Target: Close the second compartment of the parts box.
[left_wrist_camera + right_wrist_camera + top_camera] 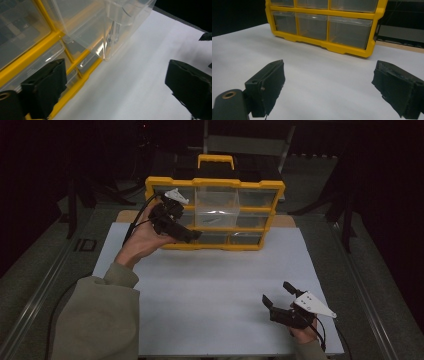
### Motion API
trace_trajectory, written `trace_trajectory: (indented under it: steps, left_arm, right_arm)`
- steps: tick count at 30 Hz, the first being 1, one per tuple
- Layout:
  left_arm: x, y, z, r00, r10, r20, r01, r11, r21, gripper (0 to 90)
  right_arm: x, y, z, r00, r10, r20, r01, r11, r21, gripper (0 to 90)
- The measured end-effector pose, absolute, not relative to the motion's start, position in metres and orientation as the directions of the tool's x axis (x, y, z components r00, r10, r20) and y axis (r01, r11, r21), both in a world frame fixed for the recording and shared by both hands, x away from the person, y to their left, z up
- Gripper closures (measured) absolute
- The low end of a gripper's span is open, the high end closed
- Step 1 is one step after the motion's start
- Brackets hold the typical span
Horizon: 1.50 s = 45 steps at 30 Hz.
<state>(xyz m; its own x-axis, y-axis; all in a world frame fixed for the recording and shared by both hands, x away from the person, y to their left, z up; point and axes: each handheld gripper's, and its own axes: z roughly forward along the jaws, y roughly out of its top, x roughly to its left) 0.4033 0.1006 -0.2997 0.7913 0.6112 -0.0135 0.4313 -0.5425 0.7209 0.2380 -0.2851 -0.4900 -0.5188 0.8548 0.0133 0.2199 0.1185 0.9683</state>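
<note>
A yellow drawer cabinet (215, 183) with clear plastic drawers stands upright at the back of the white table sheet (210, 290). Its upper middle drawer (217, 202) is pulled out toward me. My left gripper (192, 234) hovers at the cabinet's lower left front, open, nothing between its fingers. In the left gripper view the pulled-out drawer (107, 27) juts out just beyond the open left gripper (116, 70), apart from it. My right gripper (278, 293) rests low at the sheet's front right, open and empty. In the right gripper view the cabinet (324, 42) stands well ahead of the right gripper (329, 68).
A yellow carry handle (215, 160) tops the cabinet. Bare white sheet stretches between the cabinet and my right hand. Dark floor and metal rails (45, 285) flank the table. A sleeve (97, 320) covers the front left corner.
</note>
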Motion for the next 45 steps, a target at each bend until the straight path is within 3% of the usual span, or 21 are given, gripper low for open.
trace_trajectory:
  steps: [6, 18, 24, 29, 45]
  left_arm:
    - [0.402, 0.103, -0.302, 0.794, 0.607, -0.033, 0.436, -0.530, 0.727, 19.4]
    - [0.396, 0.099, -0.301, 0.849, 0.523, -0.081, 0.412, -0.557, 0.721, 61.2]
    - [0.394, 0.094, -0.301, 0.849, 0.525, -0.056, 0.392, -0.557, 0.732, 73.7]
    - [0.394, 0.091, -0.301, 0.846, 0.532, -0.043, 0.382, -0.548, 0.744, 89.3]
    - [0.403, 0.085, -0.302, 0.815, 0.578, -0.045, 0.392, -0.491, 0.778, 90.0]
  right_arm:
    - [0.237, -0.285, -0.490, -0.516, 0.856, 0.013, 0.222, 0.119, 0.968, 10.3]
    - [0.237, -0.285, -0.489, -0.517, 0.856, 0.015, 0.222, 0.117, 0.968, 10.3]
    - [0.237, -0.285, -0.489, -0.517, 0.856, 0.013, 0.221, 0.119, 0.968, 10.2]
    - [0.237, -0.285, -0.489, -0.518, 0.856, 0.013, 0.220, 0.118, 0.968, 10.2]
    - [0.237, -0.285, -0.489, -0.517, 0.856, 0.014, 0.220, 0.117, 0.968, 10.3]
